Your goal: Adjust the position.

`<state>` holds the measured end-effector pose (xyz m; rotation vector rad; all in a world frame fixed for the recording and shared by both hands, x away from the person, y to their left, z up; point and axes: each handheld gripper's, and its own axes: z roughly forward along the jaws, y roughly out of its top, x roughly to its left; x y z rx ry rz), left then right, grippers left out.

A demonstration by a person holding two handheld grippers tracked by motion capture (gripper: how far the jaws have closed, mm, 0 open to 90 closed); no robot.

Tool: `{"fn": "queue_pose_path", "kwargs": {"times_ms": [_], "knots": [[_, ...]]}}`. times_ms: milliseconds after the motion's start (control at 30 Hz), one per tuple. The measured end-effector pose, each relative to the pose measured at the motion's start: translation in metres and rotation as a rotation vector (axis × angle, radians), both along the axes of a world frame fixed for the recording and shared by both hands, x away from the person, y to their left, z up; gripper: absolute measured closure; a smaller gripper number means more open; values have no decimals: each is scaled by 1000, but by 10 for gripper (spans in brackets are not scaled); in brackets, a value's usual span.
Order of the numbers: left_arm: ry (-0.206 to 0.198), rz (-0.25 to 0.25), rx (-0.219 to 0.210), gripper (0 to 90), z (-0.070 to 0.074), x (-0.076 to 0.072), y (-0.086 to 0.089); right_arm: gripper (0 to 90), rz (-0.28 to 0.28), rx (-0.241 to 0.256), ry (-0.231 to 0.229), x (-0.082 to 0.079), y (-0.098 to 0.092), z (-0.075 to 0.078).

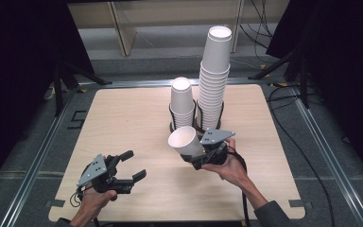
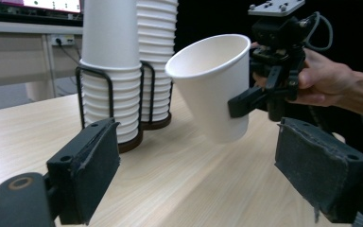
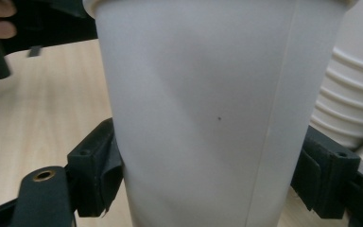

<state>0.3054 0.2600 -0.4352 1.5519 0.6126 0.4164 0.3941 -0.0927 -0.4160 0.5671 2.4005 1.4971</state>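
Right gripper view first: your right gripper [image 3: 208, 175] has its two jaws clamped on the sides of one white paper cup [image 3: 208, 104], low on its body, so that cup is gripped firm. From the high view the same cup [image 1: 185, 140] sits tilted in the air over the middle of the table [image 1: 123, 123], mouth turned up and toward your left, clear of the wood. Your left gripper [image 1: 133, 166] is down near your edge of the table, jaws spread wide with nothing between them, well apart from the cup. Just behind the held cup you've got two stacks standing in two black wire holders: a short stack [image 1: 182, 101] and a tall stack [image 1: 214, 75] right beside it. Can't count the cups in either stack reliably, the rims blur together.
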Motion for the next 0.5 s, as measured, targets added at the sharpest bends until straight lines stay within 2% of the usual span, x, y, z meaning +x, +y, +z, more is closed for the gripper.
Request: {"fn": "queue_pose_path", "kwargs": {"times_ms": [33, 133, 233, 267, 300, 333, 367, 400, 433, 467, 500], "knots": [[1, 5, 1, 140, 0, 0, 0, 216, -7, 25, -3, 2, -5, -2], [-3, 12, 13, 140, -1, 1, 1, 216, -66, 55, -11, 5, -22, -4], [2, 24, 34, 141, -2, 1, 0, 216, -114, 96, 11, 4, -36, -6], [-8, 21, 25, 142, -3, 2, -1, 215, -137, 107, 2, 4, -42, -7], [7, 32, 44, 143, -3, 1, 0, 216, -151, 109, -26, 7, -49, -7], [3, 32, 55, 144, -3, 2, 0, 215, -187, 111, -22, 7, -56, -8], [2, 32, 50, 145, -3, 2, 0, 215, -208, 148, -10, 8, -62, -9], [-9, 22, 30, 145, -5, 4, -2, 216, -231, 146, -11, 9, -67, -9], [-8, 22, 32, 145, -5, 4, -2, 215, -262, 165, -20, 12, -75, -10], [4, 34, 55, 145, -4, 3, -1, 215, -292, 172, -21, 13, -81, -12], [6, 34, 57, 145, -4, 3, -1, 216, -314, 187, -26, 16, -87, -14]]}}
